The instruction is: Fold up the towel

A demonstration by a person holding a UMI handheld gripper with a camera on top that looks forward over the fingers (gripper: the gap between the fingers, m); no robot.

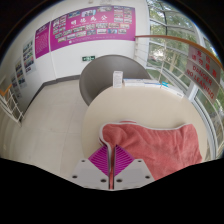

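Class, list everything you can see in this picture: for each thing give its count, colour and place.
towel: one, pink, lying rumpled on the table, just ahead of the tongs and to one side
table: one, pale cream, under the towel
chair: one, grey with a rounded back, beyond the table
posters: several, magenta, on the far wall
shelves: white, along the side wall
tongs: one pair, white with magenta pads, close together over the table's near edge

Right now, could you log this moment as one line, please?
towel: flat on table | gripper: open at towel edge | fold: pending
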